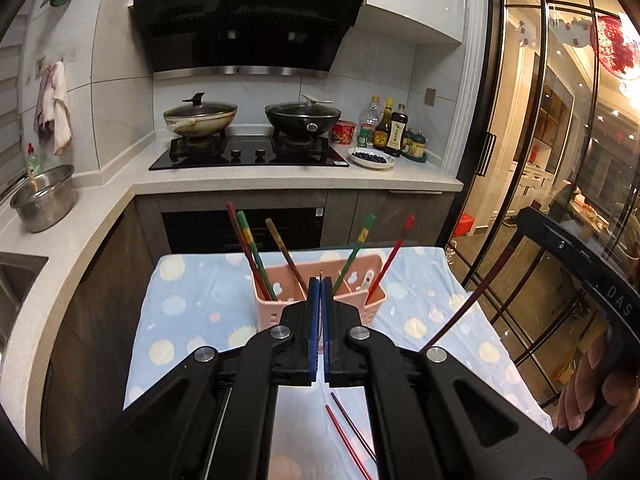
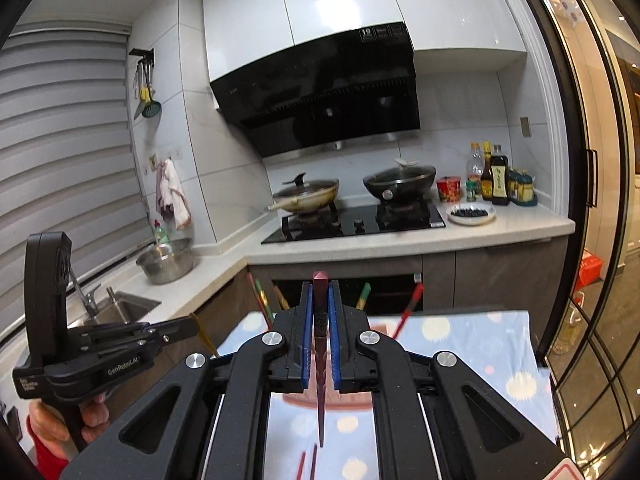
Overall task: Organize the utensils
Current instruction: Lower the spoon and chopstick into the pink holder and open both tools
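Observation:
A pink slotted holder point(image 1: 276, 306) stands on the blue dotted cloth point(image 1: 192, 312), with several coloured chopsticks point(image 1: 256, 256) leaning in it. My left gripper point(image 1: 320, 280) hovers just in front of the holder. It is shut on a thin brownish chopstick point(image 2: 204, 338), seen end-on in its own view. My right gripper point(image 2: 320, 286) is shut on a dark maroon chopstick point(image 2: 320, 380) that hangs point-down between the blue pads point(image 2: 306, 332). That chopstick also crosses the right side of the left wrist view point(image 1: 460, 312). Two more red chopsticks point(image 1: 348, 432) lie on the cloth below the left gripper.
Behind the table, a counter carries a black hob point(image 1: 248, 156) with two lidded woks point(image 1: 200, 118), sauce bottles point(image 1: 386, 128) and a plate of dark berries point(image 1: 372, 158). A steel bowl point(image 1: 44, 196) and a sink point(image 2: 124, 308) are on the left. Glass doors point(image 1: 540, 140) close off the right.

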